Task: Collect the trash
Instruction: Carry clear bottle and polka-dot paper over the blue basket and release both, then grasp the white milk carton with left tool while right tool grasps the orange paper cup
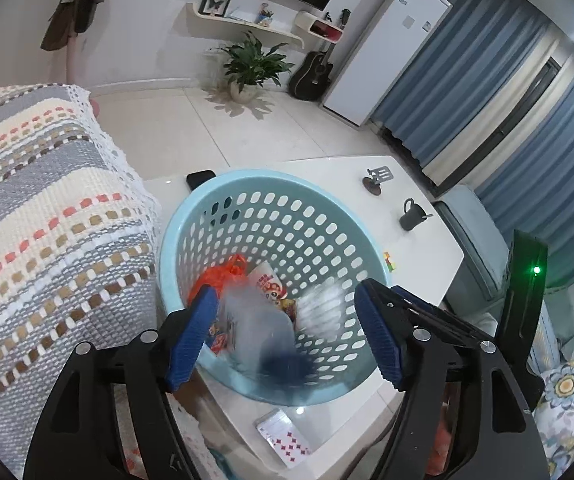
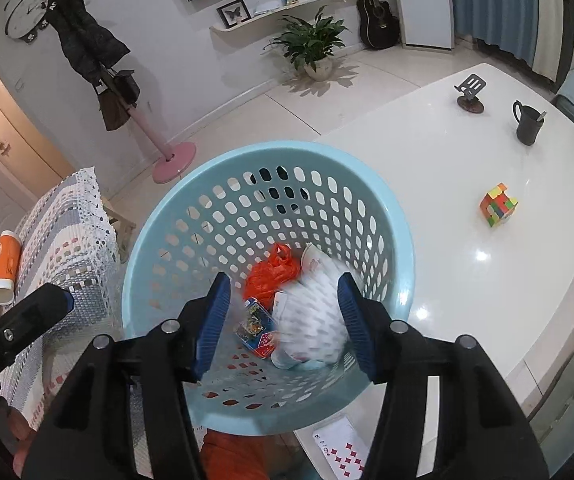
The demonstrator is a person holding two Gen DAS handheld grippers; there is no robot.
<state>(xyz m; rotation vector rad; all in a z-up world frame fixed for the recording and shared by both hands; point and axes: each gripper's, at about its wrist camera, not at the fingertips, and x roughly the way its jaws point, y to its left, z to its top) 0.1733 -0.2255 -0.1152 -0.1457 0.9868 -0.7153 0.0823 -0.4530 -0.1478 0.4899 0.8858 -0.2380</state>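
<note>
Clear bottle (image 1: 255, 332) blurred, cap toward me, inside blue basket (image 1: 191, 216); white bag (image 2: 311, 320) beside it. Both my jaws apart, empty.

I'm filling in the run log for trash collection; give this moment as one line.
left gripper: open, bottle dropping | right gripper: open, white wrapper dropping | basket: orange bag inside
</note>
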